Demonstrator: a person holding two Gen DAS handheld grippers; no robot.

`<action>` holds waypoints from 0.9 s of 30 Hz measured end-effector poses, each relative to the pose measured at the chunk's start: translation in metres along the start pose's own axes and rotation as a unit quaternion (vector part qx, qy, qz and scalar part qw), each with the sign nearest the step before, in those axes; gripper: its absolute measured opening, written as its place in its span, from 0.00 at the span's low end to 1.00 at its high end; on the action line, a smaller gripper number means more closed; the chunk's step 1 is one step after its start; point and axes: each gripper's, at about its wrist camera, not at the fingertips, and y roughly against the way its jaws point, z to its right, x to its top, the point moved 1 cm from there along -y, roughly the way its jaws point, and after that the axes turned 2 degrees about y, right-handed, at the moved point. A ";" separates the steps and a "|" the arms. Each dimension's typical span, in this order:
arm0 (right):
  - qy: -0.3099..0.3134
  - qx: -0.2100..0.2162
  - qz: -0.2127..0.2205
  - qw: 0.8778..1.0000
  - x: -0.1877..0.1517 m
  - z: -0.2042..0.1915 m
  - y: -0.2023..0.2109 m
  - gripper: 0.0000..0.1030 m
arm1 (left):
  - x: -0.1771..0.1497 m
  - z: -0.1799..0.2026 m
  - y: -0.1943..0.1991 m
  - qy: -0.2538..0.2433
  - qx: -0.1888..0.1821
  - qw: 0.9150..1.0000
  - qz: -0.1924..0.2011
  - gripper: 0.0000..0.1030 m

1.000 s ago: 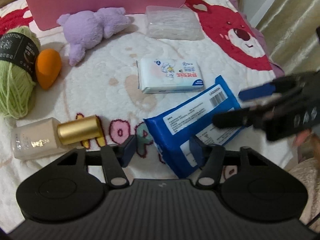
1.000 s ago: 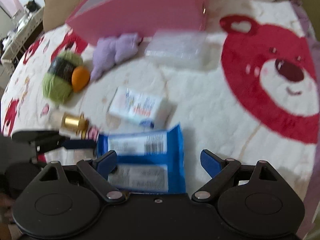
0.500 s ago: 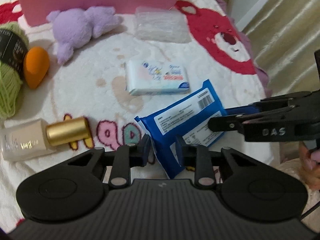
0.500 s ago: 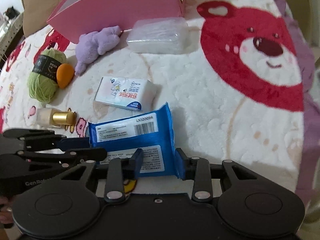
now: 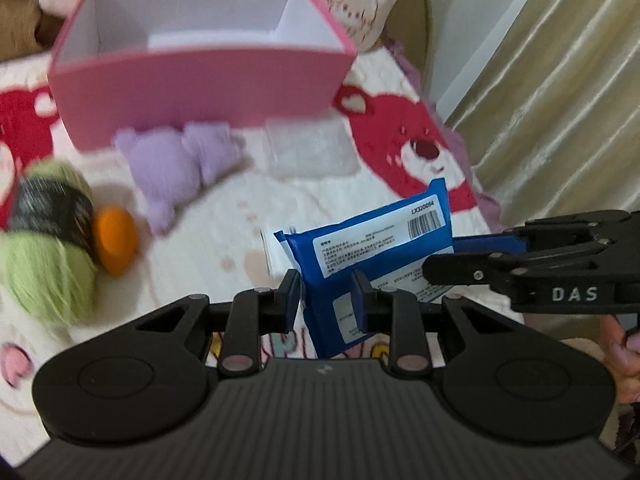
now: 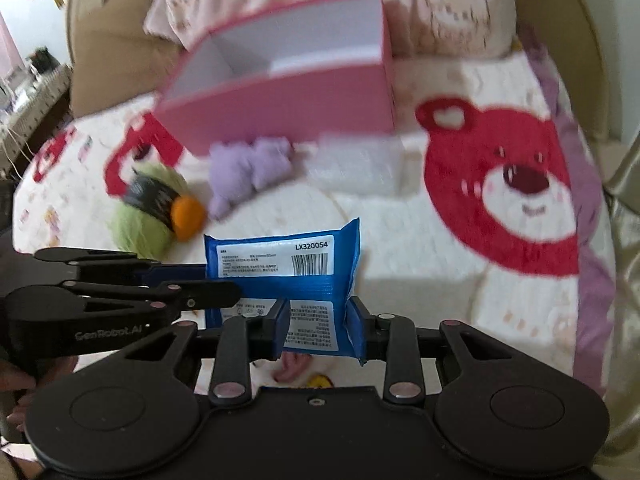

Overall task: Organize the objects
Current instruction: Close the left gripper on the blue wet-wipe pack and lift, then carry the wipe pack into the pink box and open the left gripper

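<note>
Blue wipes pack (image 5: 372, 256) hangs in the air above the bed blanket (image 5: 248, 216), pinched from two sides: the left gripper (image 5: 326, 300) is clamped on its lower left corner, and the right gripper (image 6: 316, 328) is clamped on its lower right part. Both sets of pads press into the blue wrapper, which creases between them, and its white label with the barcode faces the cameras. In the left wrist view the right gripper reaches in from the right edge, with fingertips of a hand (image 5: 624, 344) showing under it.

Beyond the pack stands a pink box (image 5: 200, 56), open at the top and white inside, on the far part of the bed. Between the pack and the box lie several things. A purple plush toy (image 5: 180, 164) rests just in front of the box's near wall. Beside it on the right sits a clear plastic packet (image 5: 308, 148), blurred. Farther left is a ball of green yarn (image 5: 44, 248) with a black band, touching an orange egg-shaped sponge (image 5: 116, 240). A white edge of something shows just behind the pack's left side; what it is cannot be told. The blanket carries a large red bear print (image 6: 516, 184) on the right, and a pale curtain (image 5: 560, 80) hangs past the bed's right edge.
</note>
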 end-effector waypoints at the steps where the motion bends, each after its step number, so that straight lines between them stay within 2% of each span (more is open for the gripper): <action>1: 0.002 0.001 0.008 1.000 0.005 -0.003 0.005 0.35 | 0.006 0.000 0.005 -0.006 0.000 1.000 0.003 0.25; 6: 0.028 0.009 0.053 0.998 0.038 -0.020 0.030 0.39 | 0.046 0.001 0.032 -0.047 0.013 0.999 0.016 0.25; 9: 0.029 0.030 0.083 0.996 0.061 -0.025 0.038 0.40 | 0.077 -0.006 0.046 -0.039 0.022 0.999 0.029 0.25; 16: 0.036 0.038 0.133 0.990 0.122 -0.036 0.032 0.39 | 0.152 -0.029 0.055 -0.037 0.052 0.996 0.055 0.25; 22: 0.044 0.035 0.145 0.988 0.171 -0.037 -0.002 0.39 | 0.196 -0.057 0.031 -0.036 0.079 0.994 0.072 0.25; 27: 0.026 0.058 0.156 0.986 0.192 -0.017 -0.037 0.40 | 0.220 -0.084 -0.006 -0.013 0.068 0.995 0.070 0.25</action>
